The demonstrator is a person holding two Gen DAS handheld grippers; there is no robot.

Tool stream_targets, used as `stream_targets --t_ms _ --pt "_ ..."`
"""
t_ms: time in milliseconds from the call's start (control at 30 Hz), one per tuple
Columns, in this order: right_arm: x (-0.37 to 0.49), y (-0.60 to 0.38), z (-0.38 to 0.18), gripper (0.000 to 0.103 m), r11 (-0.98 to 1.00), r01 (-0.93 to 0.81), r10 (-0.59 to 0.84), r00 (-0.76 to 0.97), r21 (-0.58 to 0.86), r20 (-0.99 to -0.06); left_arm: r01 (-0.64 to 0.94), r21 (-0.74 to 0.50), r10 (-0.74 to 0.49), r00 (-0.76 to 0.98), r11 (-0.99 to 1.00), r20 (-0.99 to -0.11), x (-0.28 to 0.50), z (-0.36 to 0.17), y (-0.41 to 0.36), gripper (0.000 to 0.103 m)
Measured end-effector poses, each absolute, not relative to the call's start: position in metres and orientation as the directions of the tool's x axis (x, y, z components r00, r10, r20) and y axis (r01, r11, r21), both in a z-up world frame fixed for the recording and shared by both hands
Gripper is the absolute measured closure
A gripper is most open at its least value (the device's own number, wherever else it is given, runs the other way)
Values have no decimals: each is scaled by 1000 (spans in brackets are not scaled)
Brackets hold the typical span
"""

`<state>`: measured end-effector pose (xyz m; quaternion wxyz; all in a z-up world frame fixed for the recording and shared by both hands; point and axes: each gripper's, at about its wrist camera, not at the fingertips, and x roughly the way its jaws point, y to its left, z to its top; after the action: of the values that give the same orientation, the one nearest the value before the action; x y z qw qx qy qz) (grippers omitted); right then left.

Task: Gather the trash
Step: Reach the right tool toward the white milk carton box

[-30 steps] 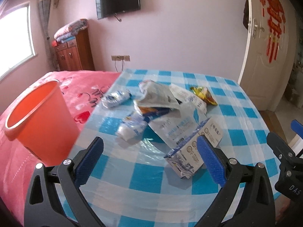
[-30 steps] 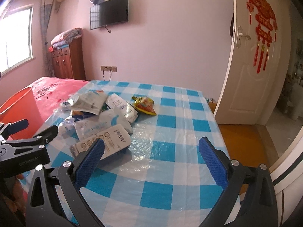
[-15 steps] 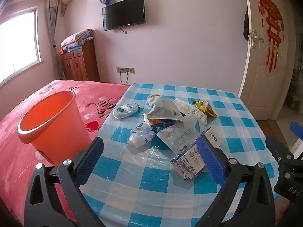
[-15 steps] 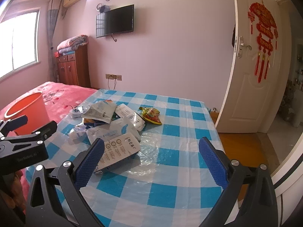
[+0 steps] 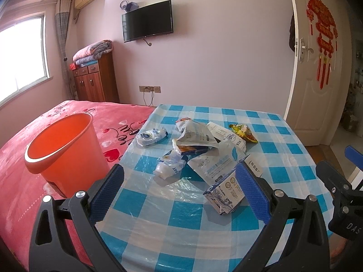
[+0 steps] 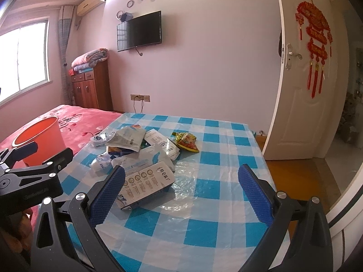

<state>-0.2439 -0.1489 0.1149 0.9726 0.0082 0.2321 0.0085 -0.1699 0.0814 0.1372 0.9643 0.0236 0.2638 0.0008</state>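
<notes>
An orange bucket sits on the red bed, beside the checked tabletop. The trash pile lies on the tabletop. The left hand-held gripper and right hand-held gripper are both wide open, holding nothing.

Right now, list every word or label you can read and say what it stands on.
"DAS": on the black body of the right gripper, as the left wrist view shows it; the rest is cut off.
"DAY": on the crumpled white wrapper.
Carton: print too blurred to read.
Red door hanging: characters too small to read.
</notes>
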Motion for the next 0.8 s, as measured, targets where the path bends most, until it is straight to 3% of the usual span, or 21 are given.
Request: stream_targets --t_ms 800 --pt "-240 -153 103 4 998 4 29 863 64 -505 26 49 4 843 998 -538 -172 122 78 4"
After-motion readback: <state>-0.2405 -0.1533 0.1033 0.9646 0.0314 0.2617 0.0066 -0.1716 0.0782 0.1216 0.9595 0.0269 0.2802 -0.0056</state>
